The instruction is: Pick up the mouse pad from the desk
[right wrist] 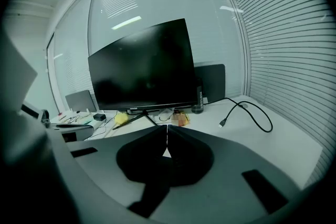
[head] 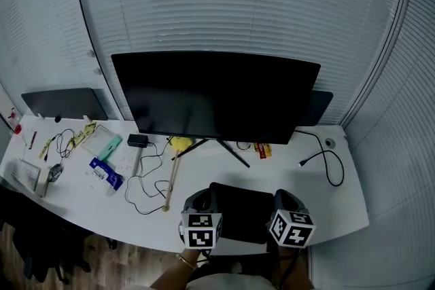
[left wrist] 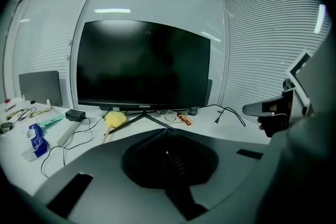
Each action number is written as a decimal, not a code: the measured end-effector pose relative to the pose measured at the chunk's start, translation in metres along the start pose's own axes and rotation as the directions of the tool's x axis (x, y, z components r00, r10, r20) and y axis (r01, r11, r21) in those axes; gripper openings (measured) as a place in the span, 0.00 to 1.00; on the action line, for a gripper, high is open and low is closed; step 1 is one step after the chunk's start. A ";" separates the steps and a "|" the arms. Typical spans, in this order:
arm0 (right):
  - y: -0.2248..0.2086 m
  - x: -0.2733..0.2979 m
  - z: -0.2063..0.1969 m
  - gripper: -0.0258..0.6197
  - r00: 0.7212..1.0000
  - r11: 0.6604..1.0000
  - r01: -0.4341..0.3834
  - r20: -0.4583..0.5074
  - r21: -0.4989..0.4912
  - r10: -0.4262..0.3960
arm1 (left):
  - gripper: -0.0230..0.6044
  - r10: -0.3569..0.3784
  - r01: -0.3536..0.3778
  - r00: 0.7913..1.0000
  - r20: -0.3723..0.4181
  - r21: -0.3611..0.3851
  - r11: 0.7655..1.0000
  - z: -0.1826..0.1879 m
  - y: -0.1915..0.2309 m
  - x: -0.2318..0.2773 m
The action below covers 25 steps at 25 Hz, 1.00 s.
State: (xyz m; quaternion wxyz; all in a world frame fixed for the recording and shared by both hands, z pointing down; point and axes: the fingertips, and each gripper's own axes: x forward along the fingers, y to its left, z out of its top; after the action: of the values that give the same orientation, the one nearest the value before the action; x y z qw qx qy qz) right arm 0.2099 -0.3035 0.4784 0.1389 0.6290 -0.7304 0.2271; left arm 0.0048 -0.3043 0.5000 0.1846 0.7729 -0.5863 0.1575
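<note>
The black mouse pad (head: 241, 212) lies flat on the white desk (head: 340, 207) near its front edge, in front of the monitor stand. In the head view my left gripper (head: 202, 195) is at the pad's left edge and my right gripper (head: 286, 195) at its right edge, both pointing towards the monitor. In the left gripper view the left gripper (left wrist: 167, 131) has its jaws shut with nothing between them. The right gripper (right wrist: 167, 127) is likewise shut and empty in its own view. Neither gripper view shows the pad. I cannot tell whether either gripper touches it.
A wide dark monitor (head: 217, 95) stands behind the pad on a splayed stand. A black cable (head: 327, 163) loops at the right. Left of centre lie a yellow object (head: 180, 143), a power adapter (head: 138, 140) with thin wires, and a blue-and-white packet (head: 105, 174). Blinds close off the back.
</note>
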 end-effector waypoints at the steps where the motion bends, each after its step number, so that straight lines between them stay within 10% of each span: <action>1: 0.000 0.001 0.000 0.09 1.000 1.000 0.003 -0.001 0.004 -0.003 | 0.06 -0.005 0.005 1.000 -0.002 0.001 1.000 0.000 0.000 0.002; 13: 0.005 0.012 -0.025 0.10 0.998 1.000 -0.012 -0.066 0.016 0.013 | 0.07 -0.036 0.034 0.995 -0.089 -0.032 0.999 -0.024 0.000 0.015; 16: 0.007 0.016 -0.031 0.12 0.997 1.000 -0.021 -0.078 0.021 0.023 | 0.26 -0.041 0.038 0.994 -0.097 -0.035 0.999 -0.028 -0.001 0.018; 25: 0.001 0.019 -0.043 0.29 0.992 1.000 -0.016 -0.126 0.017 0.018 | 0.30 -0.028 0.020 0.991 -0.131 -0.058 0.998 -0.040 0.002 0.019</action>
State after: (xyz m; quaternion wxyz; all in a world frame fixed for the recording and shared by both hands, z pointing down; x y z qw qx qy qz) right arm 0.2022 -0.2977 0.5241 0.1778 0.6081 -0.7236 0.2737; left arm 0.0067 -0.3017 0.5442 0.2464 0.7623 -0.5677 0.1894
